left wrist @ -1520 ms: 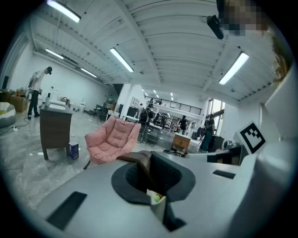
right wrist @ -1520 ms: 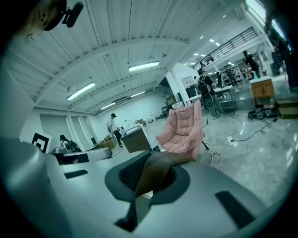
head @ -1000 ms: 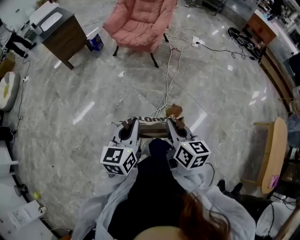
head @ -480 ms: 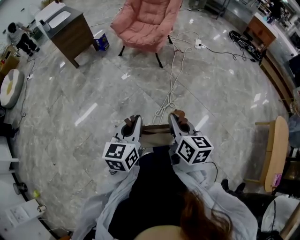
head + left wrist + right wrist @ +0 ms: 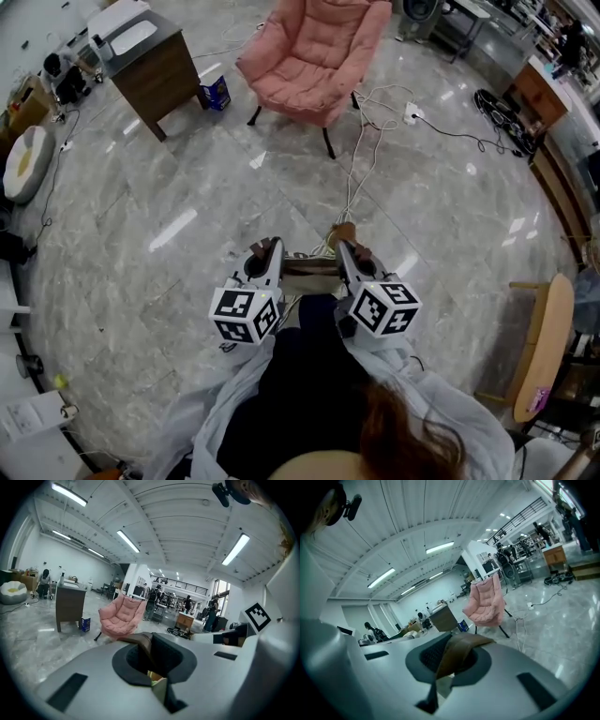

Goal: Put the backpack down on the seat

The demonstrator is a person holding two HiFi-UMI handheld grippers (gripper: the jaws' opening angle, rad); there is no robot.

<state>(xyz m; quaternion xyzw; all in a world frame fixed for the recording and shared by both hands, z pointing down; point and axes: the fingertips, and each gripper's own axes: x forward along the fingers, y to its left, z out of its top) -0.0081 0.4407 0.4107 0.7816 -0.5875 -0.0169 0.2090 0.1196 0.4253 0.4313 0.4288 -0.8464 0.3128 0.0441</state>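
Jaws clenched on both sides: the left gripper [image 5: 265,253] grips one brown strap [image 5: 140,641], the right gripper [image 5: 349,253] a second brown strap [image 5: 459,651], and the brown backpack [image 5: 309,266] hangs between them, near the person. It looks soft and saggy, so the straps are the hold to trust. The pink padded armchair [image 5: 319,56] sits far ahead.

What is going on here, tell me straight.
A person stands on the marble floor holding the backpack up between two handheld grippers. The left gripper and the right gripper are each shut on a brown strap of it. The pink armchair stands ahead, across the floor, with nothing on its seat; the backpack is not yet set down there.
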